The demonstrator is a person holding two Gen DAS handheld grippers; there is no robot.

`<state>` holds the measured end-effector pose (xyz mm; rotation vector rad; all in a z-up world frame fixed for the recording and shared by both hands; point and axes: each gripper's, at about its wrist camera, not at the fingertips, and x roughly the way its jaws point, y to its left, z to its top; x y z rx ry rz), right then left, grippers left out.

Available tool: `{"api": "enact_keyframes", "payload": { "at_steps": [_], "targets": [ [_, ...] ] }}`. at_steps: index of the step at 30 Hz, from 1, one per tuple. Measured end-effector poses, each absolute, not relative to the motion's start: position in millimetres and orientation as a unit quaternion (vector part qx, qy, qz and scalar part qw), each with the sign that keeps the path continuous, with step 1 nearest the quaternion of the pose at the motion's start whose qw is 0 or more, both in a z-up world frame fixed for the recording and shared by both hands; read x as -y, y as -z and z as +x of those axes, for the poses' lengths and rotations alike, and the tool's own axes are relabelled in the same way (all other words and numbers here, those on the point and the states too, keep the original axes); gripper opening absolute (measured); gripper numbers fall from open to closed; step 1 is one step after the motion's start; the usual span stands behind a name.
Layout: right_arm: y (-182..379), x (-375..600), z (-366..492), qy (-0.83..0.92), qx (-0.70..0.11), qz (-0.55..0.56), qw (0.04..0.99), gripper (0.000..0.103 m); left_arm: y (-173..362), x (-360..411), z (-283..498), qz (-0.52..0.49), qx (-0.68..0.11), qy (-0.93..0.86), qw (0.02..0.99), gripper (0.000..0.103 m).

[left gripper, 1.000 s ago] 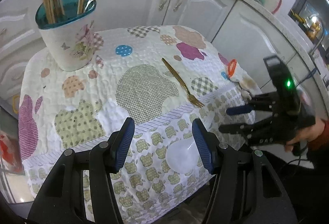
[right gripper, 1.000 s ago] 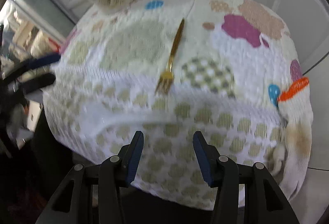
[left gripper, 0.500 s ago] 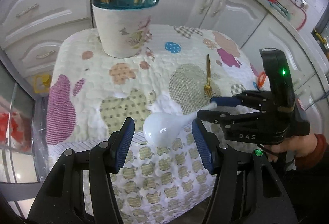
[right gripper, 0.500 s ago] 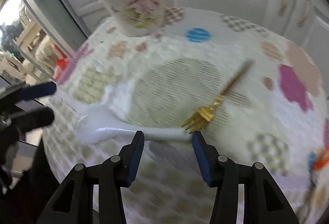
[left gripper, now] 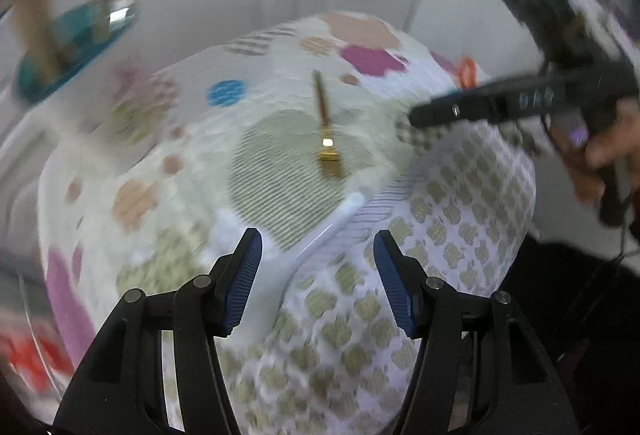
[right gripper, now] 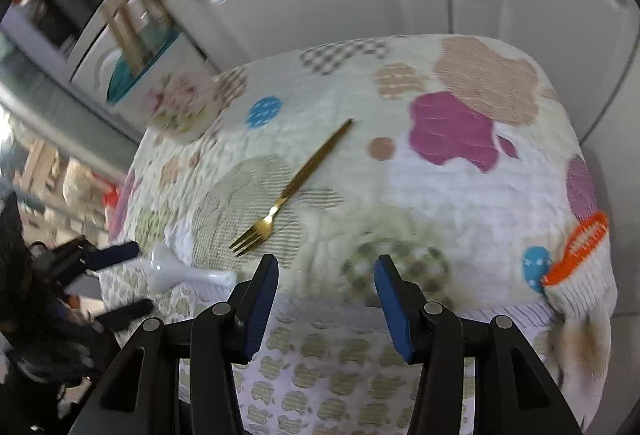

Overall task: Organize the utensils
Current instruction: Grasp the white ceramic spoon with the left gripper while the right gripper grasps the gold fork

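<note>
Both grippers, left (left gripper: pixel 316 275) and right (right gripper: pixel 325 299), hung unclenched and empty above the near table edge, apparently poised to collect the white spoon (right gripper: pixel 180 273) and gold fork (right gripper: pixel 292 189) for the far-left holder (right gripper: pixel 160 75).

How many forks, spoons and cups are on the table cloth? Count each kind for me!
Forks: 1, the gold fork
Spoons lying on the cloth: 1, the white spoon
Cups: 1, the flowered cup, which holds more utensils too blurred to count
Total: 3
</note>
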<state>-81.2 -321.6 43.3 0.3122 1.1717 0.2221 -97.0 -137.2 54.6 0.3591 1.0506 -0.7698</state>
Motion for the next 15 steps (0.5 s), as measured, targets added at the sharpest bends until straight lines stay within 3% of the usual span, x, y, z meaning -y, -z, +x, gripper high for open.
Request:
{"api": "enact_keyframes", "payload": {
  "at_steps": [5,7,8,10,15],
  "targets": [
    [-45,324,-79,-0.108,-0.549,0.148,0.816,0.048,-30,170,-83,0.219,-0.51,0.384,0.738,0.056],
    [-44,325,-75,-0.11,-0.549,0.152,0.814,0.048,-22,179,-81,0.234,-0.515,0.388,0.727,0.033],
    [-43,323,-71,-0.11,-0.55,0.152,0.814,0.048,-20,182,-81,0.242,-0.51,0.386,0.73,0.032],
    [-42,323,-64,-0.109,-0.55,0.152,0.814,0.048,-22,179,-79,0.23,-0.511,0.385,0.733,0.013],
    [-42,318,-44,-0.116,-0.547,0.151,0.815,0.048,-31,134,-56,0.131,-0.534,0.348,0.76,0.011]
  ]
}}
